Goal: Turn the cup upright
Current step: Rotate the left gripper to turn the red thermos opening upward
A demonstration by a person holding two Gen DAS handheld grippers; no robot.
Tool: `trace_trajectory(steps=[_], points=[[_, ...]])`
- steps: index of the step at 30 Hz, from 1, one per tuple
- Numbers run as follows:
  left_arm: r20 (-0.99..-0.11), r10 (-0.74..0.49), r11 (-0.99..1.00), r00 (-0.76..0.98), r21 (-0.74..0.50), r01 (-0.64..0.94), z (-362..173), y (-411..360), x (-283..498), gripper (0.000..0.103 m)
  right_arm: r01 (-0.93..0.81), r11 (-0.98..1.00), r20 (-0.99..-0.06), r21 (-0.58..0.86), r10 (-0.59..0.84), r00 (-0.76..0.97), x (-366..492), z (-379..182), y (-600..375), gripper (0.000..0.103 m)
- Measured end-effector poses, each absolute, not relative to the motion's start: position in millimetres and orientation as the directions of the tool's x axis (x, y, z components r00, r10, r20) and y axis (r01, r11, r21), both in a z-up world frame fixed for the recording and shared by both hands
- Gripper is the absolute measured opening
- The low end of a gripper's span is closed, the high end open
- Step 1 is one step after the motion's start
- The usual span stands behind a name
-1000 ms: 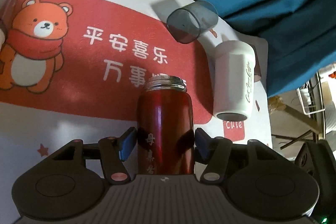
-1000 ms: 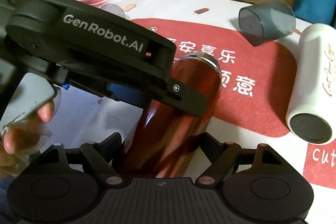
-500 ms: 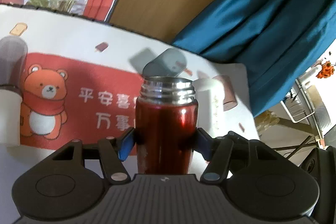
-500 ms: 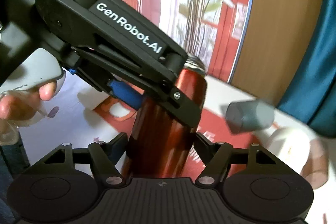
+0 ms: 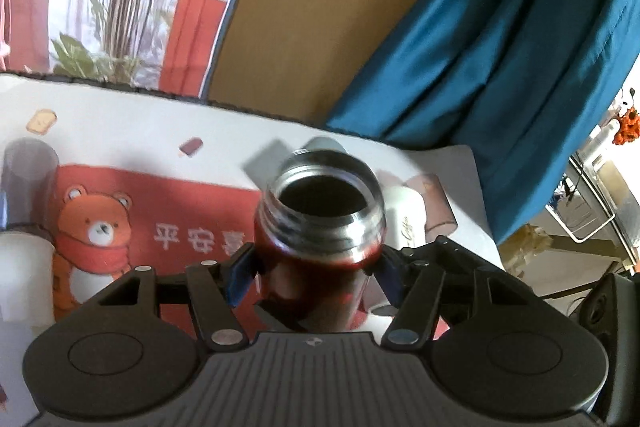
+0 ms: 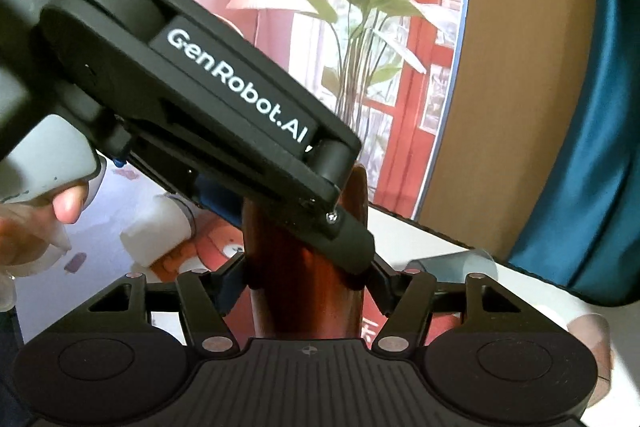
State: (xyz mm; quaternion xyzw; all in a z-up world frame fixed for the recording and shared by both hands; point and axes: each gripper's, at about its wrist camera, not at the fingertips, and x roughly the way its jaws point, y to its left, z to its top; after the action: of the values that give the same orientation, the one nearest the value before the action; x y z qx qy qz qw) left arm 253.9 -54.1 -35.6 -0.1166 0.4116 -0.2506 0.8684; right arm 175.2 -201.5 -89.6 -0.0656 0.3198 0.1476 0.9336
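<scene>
A: Biggest first — counter (image 5: 120, 115), covered by a white and red bear mat (image 5: 120, 211). Blue curtain (image 5: 500, 67) behind it.

B: Cup?

A: Red steel cup (image 5: 320, 227), open mouth tipped toward the left camera, blurred. Held above the mat between both tools.

B: Left gripper (image 5: 316, 269)?

A: Fingers (image 5: 240, 273) pinching the cup's red body just below the steel neck.

B: Right gripper (image 6: 306, 277)?

A: Fingers (image 6: 230, 283) pinching the cup too, lower on the body; the left tool crosses in front.

B: Anything else?

A: White cup (image 5: 404, 223) lying on its side behind the red one, grey tumbler (image 6: 452, 267) lying near it — second white cup (image 5: 20, 275) at the mat's left edge.
</scene>
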Motion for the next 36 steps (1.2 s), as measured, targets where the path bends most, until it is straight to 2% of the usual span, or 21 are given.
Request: trace_trajectory(steps=[4, 14, 36], points=[[-0.659, -0.504, 0.863, 0.559, -0.360, 0.354, -29, -56, 252, 0.068, -0.309, 0.951, -0.611, -0.004, 0.242, 0.754, 172, -90, -206, 0.059], [-0.640, -0.569, 0.817, 0.517, -0.366, 0.446, -32, -78, 240, 0.076, -0.276, 0.960, -0.633, 0.048, 0.243, 0.735, 161, -91, -235, 0.059], [-0.632, -0.611, 0.787, 0.476, -0.420, 0.453, -36, -81, 232, 0.077, -0.235, 0.971, -0.675, 0.036, 0.197, 0.711, 169, -82, -232, 0.060]])
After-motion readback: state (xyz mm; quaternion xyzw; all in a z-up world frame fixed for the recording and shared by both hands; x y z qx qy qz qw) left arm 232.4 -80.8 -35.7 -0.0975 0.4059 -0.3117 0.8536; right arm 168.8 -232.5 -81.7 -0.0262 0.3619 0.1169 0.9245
